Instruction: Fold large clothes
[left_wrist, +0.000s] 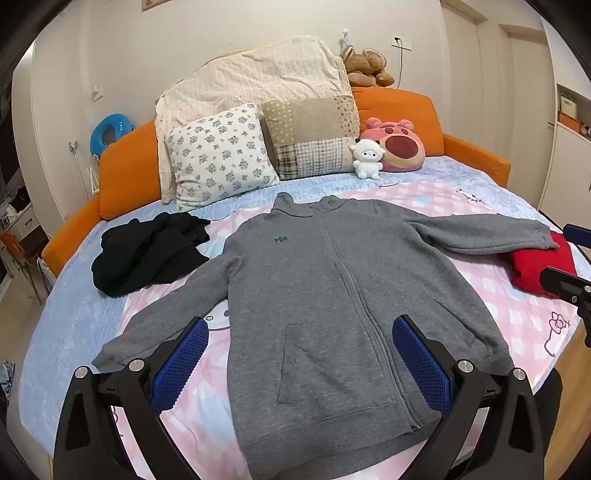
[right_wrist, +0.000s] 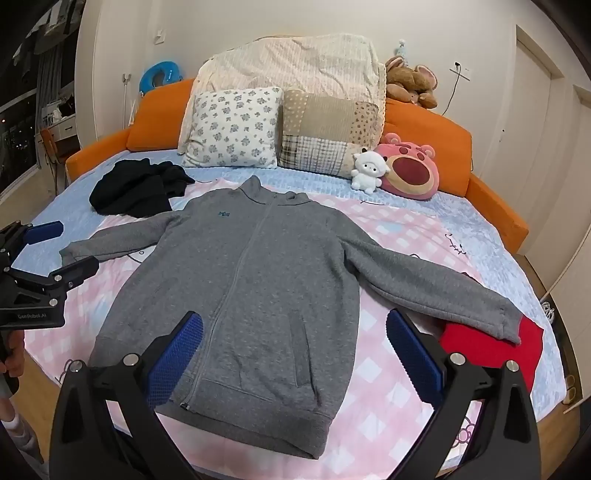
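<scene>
Pink-and-white checked cotton, printed with cartoon cats, covers the middle of the bed (left_wrist: 517, 317), over a pale blue textured sheet (left_wrist: 74, 325). An orange padded headboard (left_wrist: 125, 162) curves round the far side, against cream walls with a door on the right. Propped on it are a crinkled cream quilt (left_wrist: 258, 70), a floral pillow (left_wrist: 218, 155) and a patchwork pillow (left_wrist: 310, 136) in dots and plaid. A brown plush (left_wrist: 365, 66) sits on top of the headboard; a pink bear-face cushion (left_wrist: 399, 147) and a small white lamb (left_wrist: 367, 158) rest just beside the pillows.

The hoodie (left_wrist: 314, 295), grey fleecy knit with a full zip and a small teal chest logo, lies flat and face up in the middle of the bed, hem toward me, both sleeves spread outward. One cuff lies over a red garment (right_wrist: 491, 350), smooth and folded, at the bed's right edge. A crumpled black garment (left_wrist: 151, 251) sits near the other shoulder.

The left tool (left_wrist: 299, 365) hovers over the hem, its blue ribbed pads spread wide and gripping nothing. The right tool (right_wrist: 295, 358) hangs likewise over the hem, jaws wide apart and empty. Both have black angular frames with silver bolts.
</scene>
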